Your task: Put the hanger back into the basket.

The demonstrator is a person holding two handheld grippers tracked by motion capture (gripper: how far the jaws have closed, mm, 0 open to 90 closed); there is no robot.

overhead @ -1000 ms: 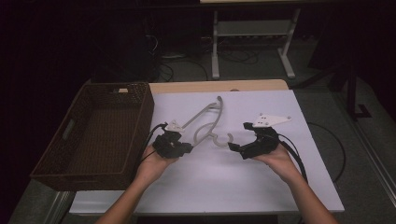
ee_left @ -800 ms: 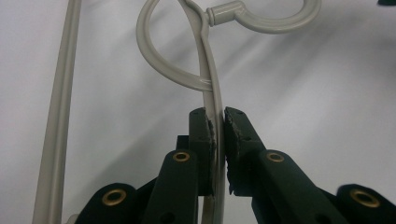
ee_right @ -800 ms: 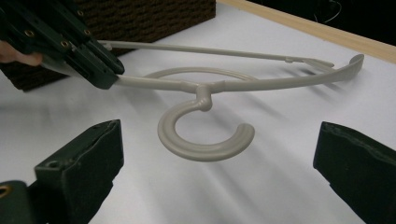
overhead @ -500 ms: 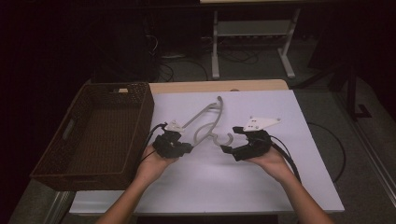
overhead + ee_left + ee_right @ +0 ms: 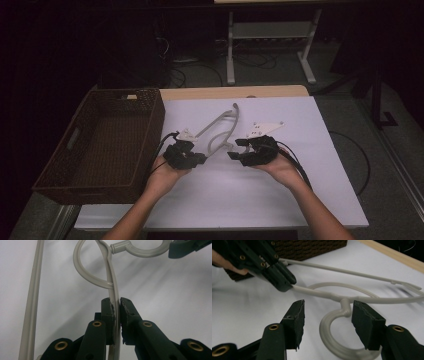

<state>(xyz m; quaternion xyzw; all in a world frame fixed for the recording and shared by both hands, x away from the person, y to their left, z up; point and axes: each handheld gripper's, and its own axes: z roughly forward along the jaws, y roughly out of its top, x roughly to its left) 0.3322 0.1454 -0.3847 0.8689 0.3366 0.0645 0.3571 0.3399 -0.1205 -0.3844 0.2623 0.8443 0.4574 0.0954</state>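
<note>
Beside the basket (image 5: 105,145), a grey hanger (image 5: 220,131) on the table.
Left gripper (image 5: 117,312) clamps its arm; right gripper (image 5: 328,322), jaws closing but apart, straddles its hook.

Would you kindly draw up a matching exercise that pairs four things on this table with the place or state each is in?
Things:
1. left gripper
2. right gripper
3. basket
4. hanger

Places or states:
A. stands at the left edge of the white sheet
B. lies on the sheet between the two hands
C. clamped on a thin grey bar
D. jaws apart on either side of the hook, not touching it

Pairs: 1-C, 2-D, 3-A, 4-B
</note>
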